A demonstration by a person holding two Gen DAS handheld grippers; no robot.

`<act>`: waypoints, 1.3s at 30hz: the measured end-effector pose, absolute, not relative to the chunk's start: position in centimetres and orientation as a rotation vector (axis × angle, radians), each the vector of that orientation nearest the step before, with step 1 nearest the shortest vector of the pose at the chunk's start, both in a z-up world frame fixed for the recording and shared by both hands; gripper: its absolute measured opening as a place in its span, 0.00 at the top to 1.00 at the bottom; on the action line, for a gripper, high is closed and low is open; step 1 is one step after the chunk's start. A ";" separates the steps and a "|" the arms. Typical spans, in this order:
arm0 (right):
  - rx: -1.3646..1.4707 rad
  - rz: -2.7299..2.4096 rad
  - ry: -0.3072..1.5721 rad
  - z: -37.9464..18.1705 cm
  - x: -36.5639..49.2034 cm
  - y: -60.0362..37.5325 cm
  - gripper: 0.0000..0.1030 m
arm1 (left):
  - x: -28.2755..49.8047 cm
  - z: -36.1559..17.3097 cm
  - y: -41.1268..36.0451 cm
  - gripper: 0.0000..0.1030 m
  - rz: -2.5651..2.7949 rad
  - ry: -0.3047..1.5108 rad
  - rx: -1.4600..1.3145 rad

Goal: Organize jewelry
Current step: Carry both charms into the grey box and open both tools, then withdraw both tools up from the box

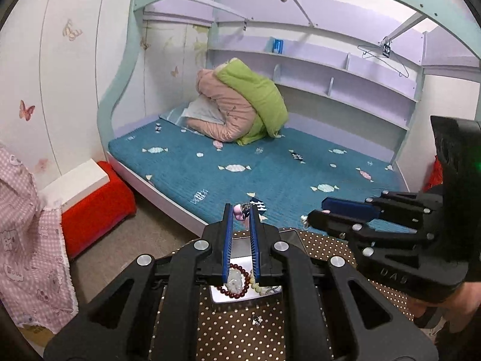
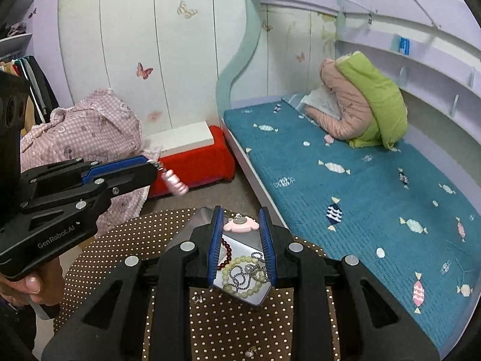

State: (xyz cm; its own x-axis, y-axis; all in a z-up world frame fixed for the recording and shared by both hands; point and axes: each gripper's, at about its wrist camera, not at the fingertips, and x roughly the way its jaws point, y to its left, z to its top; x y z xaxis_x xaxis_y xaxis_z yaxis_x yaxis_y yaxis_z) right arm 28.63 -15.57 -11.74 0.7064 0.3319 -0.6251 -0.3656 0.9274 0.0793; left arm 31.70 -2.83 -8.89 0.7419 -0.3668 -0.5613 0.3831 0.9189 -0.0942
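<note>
Kid's bedroom with butterfly stickers on the white wall panels, and a bed covered in a teal candy-print blanket sitting right beside a round stool with a brown polka-dot cover. On that cover sits a shiny silver tray, and it's the landmark here. Inside the tray: a dark red bead bracelet with a pale carved pendant on it, a pale green bead bracelet, and a silver chain tangled over the green beads. A pink cloud-shaped piece lies at the tray's far end. Just off the tray's near edge, a small sparkly stud sits on the dotted cover. The left gripper hangs up and to the left of the tray, fingers pinched together on a pink beaded hair clip dangling from the tips. The right gripper hovers straight over the tray, jaws partly apart, nothing in them. Writing on the left gripper's body reads "GenRobot.AI" in the right wrist view.
</note>
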 end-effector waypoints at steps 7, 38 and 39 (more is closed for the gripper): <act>-0.016 0.378 0.746 -13.5 30.5 -15.9 0.71 | 34.1 -10.5 -3.6 0.77 -0.400 0.678 0.031; 0.128 0.192 0.593 -10.9 17.9 -19.3 0.08 | 19.8 -7.0 0.8 0.05 -0.173 0.465 0.028; 0.121 0.186 0.588 -10.8 17.2 -19.3 0.08 | 19.5 -7.2 1.0 0.05 -0.171 0.470 0.020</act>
